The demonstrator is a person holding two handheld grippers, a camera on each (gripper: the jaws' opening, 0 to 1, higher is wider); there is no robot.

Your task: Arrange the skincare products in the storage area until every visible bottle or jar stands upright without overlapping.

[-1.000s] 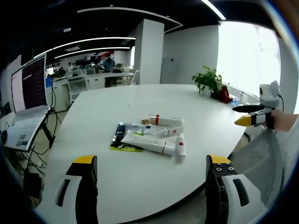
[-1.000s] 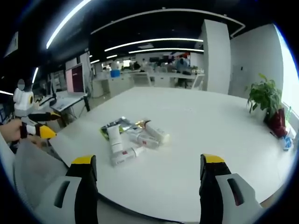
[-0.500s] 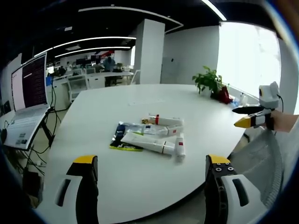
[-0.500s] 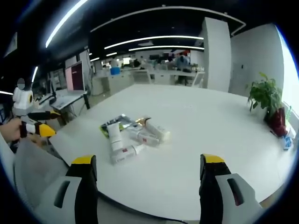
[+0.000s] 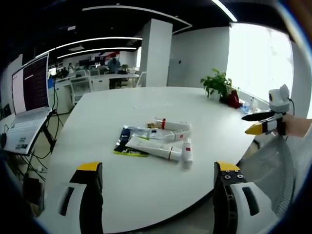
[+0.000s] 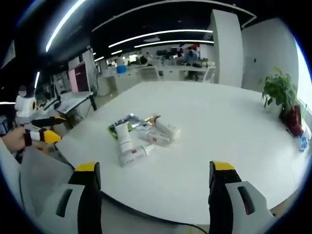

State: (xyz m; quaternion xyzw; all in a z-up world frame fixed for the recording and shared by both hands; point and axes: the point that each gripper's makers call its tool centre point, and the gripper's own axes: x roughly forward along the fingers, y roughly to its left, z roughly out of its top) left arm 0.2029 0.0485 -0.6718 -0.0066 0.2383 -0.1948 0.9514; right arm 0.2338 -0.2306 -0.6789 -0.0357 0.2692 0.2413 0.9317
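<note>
Both grippers have their jaws spread wide apart with nothing between them. The left gripper [image 5: 153, 183] and the right gripper [image 6: 153, 183] hang over the near edge of a big white table [image 5: 146, 102]. A plant [image 5: 218, 84] stands at the far side of the table, well apart from the rest. A laptop [image 5: 27, 109] sits on a stand beside the table. Near the middle of the table lie white tubes [image 5: 163, 141] in a messy pile, some touching and crossing. They rest partly on flat packets [image 5: 127, 144]. None of the tubes stands up.

Opposite table [image 5: 146, 195] edges, shared tubes [image 6: 141, 139] mid-distance
</note>
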